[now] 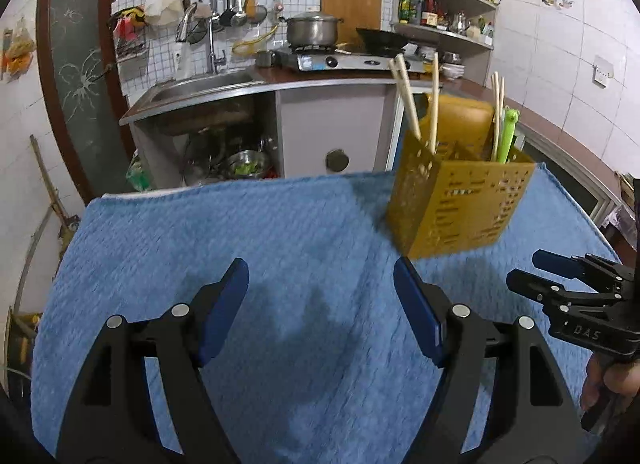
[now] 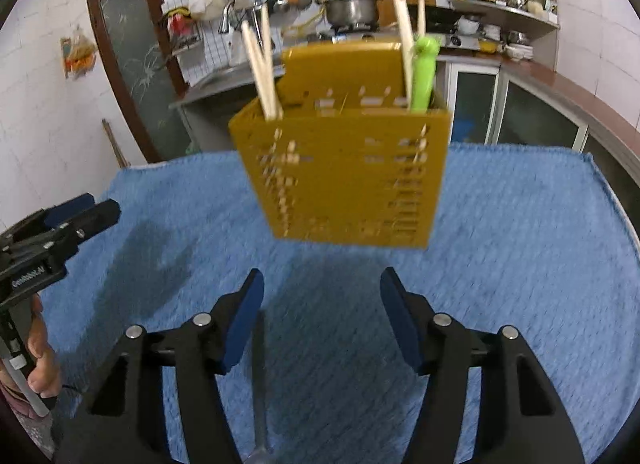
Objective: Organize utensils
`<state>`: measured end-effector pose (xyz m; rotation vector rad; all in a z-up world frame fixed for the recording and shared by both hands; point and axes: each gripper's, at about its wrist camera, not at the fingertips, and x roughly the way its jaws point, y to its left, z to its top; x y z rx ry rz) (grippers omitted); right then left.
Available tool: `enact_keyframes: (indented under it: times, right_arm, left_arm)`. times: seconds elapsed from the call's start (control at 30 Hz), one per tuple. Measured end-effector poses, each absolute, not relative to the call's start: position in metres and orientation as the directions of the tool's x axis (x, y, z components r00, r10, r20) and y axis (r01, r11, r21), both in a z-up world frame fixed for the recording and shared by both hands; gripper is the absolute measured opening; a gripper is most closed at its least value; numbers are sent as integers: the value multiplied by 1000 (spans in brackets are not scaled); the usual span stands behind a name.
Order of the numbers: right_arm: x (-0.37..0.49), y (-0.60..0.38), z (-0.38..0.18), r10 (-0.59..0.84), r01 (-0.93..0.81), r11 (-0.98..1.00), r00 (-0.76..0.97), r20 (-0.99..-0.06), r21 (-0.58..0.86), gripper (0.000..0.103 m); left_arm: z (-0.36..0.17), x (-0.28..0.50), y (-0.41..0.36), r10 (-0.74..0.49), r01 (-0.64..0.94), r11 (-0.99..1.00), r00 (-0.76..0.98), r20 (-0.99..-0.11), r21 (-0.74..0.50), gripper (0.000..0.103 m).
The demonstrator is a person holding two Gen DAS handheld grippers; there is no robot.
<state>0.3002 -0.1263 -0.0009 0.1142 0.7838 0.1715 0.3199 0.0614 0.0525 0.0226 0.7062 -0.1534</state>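
Observation:
A yellow perforated utensil holder [image 1: 460, 200] [image 2: 344, 176] stands on the blue towel [image 1: 192, 240] [image 2: 528, 248]. Wooden chopsticks [image 1: 410, 104] [image 2: 262, 72] lean in its left compartment. More chopsticks and a green utensil [image 1: 508, 132] [image 2: 424, 72] stand in its right one. My left gripper [image 1: 320, 276] [image 2: 100, 206] hovers open over bare towel, left of the holder. My right gripper [image 2: 323, 284] [image 1: 526, 268] is open in front of the holder, with nothing between its pads. A slim metal utensil [image 2: 260, 384] lies on the towel beneath its left finger.
Behind the towel-covered table runs a kitchen counter with a sink [image 1: 208, 84], a gas stove with a steel pot [image 1: 312, 30] and a corner shelf of bottles [image 1: 440, 16]. A glass-panelled door [image 1: 76, 76] stands at the left. A hand [image 2: 42, 364] holds the left gripper's handle.

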Motion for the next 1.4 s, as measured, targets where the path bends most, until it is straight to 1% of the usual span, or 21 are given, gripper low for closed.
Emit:
enact_keyframes:
  times: [0.13, 0.27, 0.3, 0.33, 0.43, 0.5, 0.67, 0.73, 0.8, 0.87, 1.0, 1.1, 1.2, 1.27, 1.33, 1.37, 1.4]
  right_arm:
    - [291, -124, -7, 205, -98, 977, 679, -705, 189, 59]
    - [290, -108, -22, 222, -124, 975, 634, -741, 186, 51]
    - [288, -103, -28, 226, -129, 974, 622, -750, 187, 49]
    - [289, -99, -32, 228, -134, 974, 611, -758, 184, 48]
    - [292, -86, -42, 232, -157, 972, 575, -785, 173, 44]
    - [296, -78, -49, 211, -156, 976, 552, -807, 149, 37]
    - [309, -72, -53, 177, -152, 982, 525, -832, 114, 27]
    - [315, -73, -51, 157, -141, 985, 525, -836, 97, 17]
    - [320, -76, -49, 165, -142, 984, 518, -839, 106, 10]
    - [323, -79, -47, 177, -144, 982, 513, -840, 119, 9]
    - [327, -93, -45, 199, -130, 980, 516, -833, 153, 9]
    - [323, -114, -30, 227, -111, 974, 557, -799, 199, 9]
    - [316, -137, 2, 267, -106, 959, 642, -719, 262, 9]
    - [310, -151, 31, 281, -114, 950, 722, -633, 291, 9]
    - [304, -166, 62, 298, -135, 935, 800, -520, 328, 9]
    - [302, -172, 80, 292, -141, 931, 840, -457, 335, 9]
    - [302, -175, 91, 278, -139, 933, 863, -422, 331, 9]
  left_arm:
    - [46, 309, 74, -121, 124, 991, 740, -661, -43, 73]
    - [32, 301, 77, -119, 116, 992, 716, -688, -51, 73]
    - [29, 299, 78, -120, 117, 992, 711, -693, -52, 72]
    - [25, 297, 78, -124, 121, 991, 702, -701, -54, 68]
    - [14, 294, 78, -126, 125, 991, 681, -721, -55, 64]
    - [10, 294, 78, -126, 122, 991, 676, -726, -58, 63]
    - [3, 300, 71, -134, 134, 989, 663, -736, -59, 59]
    - [0, 305, 66, -134, 135, 989, 657, -742, -59, 59]
    - [-2, 311, 61, -138, 132, 989, 646, -751, -68, 58]
    - [-5, 318, 53, -146, 139, 988, 631, -762, -73, 55]
    - [-8, 329, 39, -153, 161, 985, 604, -783, -68, 41]
    - [-4, 333, 34, -166, 171, 982, 612, -773, -75, 40]
    - [4, 336, 34, -175, 172, 982, 629, -757, -84, 40]
    - [11, 337, 35, -179, 168, 982, 643, -744, -90, 40]
    - [19, 336, 38, -187, 167, 981, 660, -728, -100, 40]
    - [22, 335, 39, -193, 167, 980, 667, -720, -108, 40]
    - [23, 334, 39, -193, 166, 980, 671, -716, -108, 40]
